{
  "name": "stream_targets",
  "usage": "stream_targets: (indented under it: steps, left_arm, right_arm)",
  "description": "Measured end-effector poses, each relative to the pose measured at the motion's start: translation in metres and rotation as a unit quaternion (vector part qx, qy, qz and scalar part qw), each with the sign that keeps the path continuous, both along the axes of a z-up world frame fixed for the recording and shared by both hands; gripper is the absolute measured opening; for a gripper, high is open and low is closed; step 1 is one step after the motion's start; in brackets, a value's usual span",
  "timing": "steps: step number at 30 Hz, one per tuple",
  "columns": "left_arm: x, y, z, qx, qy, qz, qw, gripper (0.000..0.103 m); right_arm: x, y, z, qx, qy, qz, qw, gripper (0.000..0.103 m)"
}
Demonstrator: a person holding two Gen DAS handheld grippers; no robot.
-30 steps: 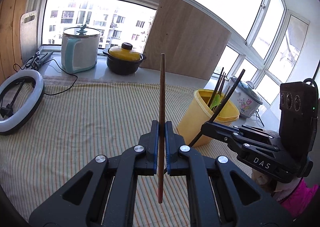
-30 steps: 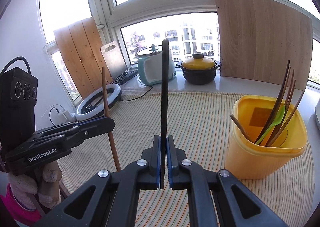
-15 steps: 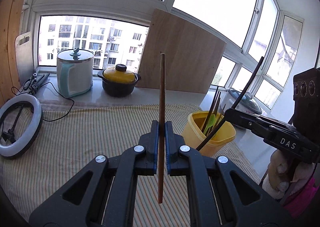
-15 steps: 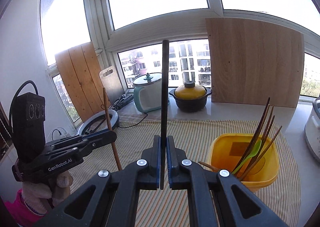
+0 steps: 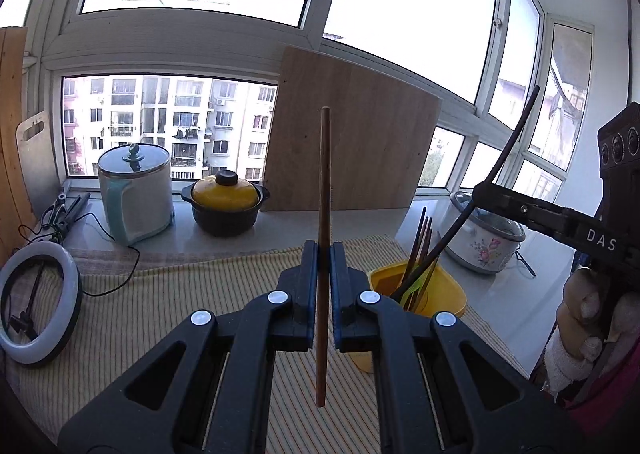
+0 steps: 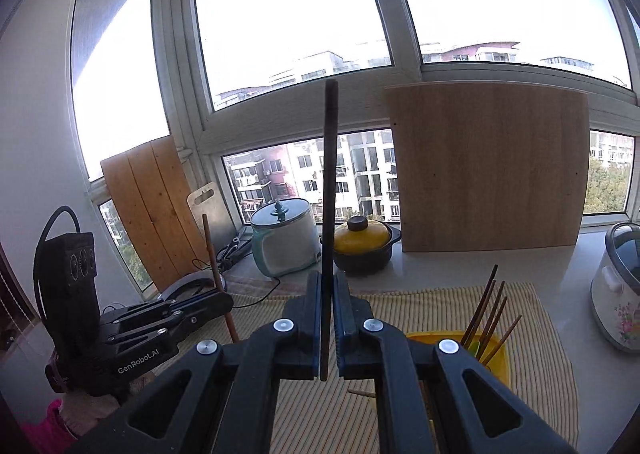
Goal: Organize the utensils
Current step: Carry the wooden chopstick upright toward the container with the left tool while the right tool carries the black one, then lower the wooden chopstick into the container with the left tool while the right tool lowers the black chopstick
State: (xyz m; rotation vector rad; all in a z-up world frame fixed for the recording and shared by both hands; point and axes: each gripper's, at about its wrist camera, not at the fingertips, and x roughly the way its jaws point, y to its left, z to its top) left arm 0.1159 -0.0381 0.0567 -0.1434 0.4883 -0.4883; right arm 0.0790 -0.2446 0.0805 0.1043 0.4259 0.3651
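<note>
Two chopsticks, one brown (image 5: 323, 238) clamped in the left gripper (image 5: 324, 254), one dark (image 6: 329, 213) in the right gripper (image 6: 328, 294).

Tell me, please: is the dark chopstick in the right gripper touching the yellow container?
Apart. In the right wrist view the dark chopstick stands upright, clamped in the right gripper; its lower end shows between the jaws, left of the yellow container on the table beyond.

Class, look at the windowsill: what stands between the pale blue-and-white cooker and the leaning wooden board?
A yellow-lidded black pot sits between the cooker and board, in both wrist views.
</note>
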Motion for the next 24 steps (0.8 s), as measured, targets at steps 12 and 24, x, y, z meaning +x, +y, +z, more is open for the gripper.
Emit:
stream_targets:
  steps: [12,24]
  left_arm:
    - [0.024,-0.031,0.01,0.0,-0.019,-0.011,0.9998,0.004]
    - [0.056,-0.062,0.02,-0.038,-0.02,-0.028,0.9987,0.004]
  right_arm:
    - [-0.012,-0.048,0.006,-0.011,-0.006,-0.06,0.998,0.003]
    - [-0.005,-0.08,-0.018,-0.016,0.029,-0.091,0.995,0.003]
